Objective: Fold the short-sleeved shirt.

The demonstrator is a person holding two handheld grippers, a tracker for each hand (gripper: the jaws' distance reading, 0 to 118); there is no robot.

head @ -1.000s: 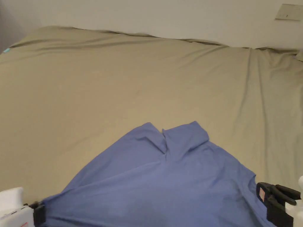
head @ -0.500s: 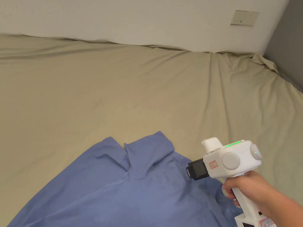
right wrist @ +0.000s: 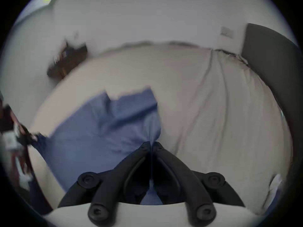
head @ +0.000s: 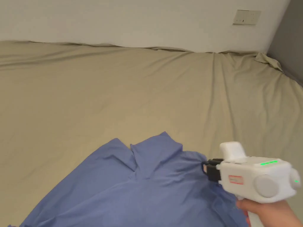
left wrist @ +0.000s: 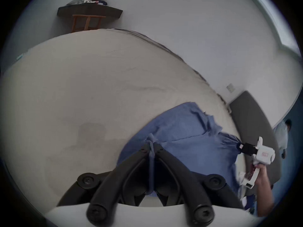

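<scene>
**Both grippers pinch the blue shirt's edges, spreading it on the bed**

Nearest in the left gripper view, the left gripper point(left wrist: 151, 146) has its jaws closed on a bunched bit of the blue short-sleeved shirt point(head: 142, 189); likewise the right gripper point(right wrist: 151, 143), in its own view, has its jaws together with the shirt's fabric pinched between them. To do this step well, I judge both grips should stay firm and pull apart evenly, so the cloth goes taut and lies flat before any fold; uneven pull would drag wrinkles across the body.

In the head view, the right gripper sits at the shirt's right edge, held level in the person's hand point(head: 267, 211), pointing left toward the shirt.

The shirt lies on the near part of the bed point(head: 118, 94), rumpled, with two folded flaps at its far edge. Beyond the shirt the tan sheet runs bare to the wall point(head: 148, 20).
</scene>
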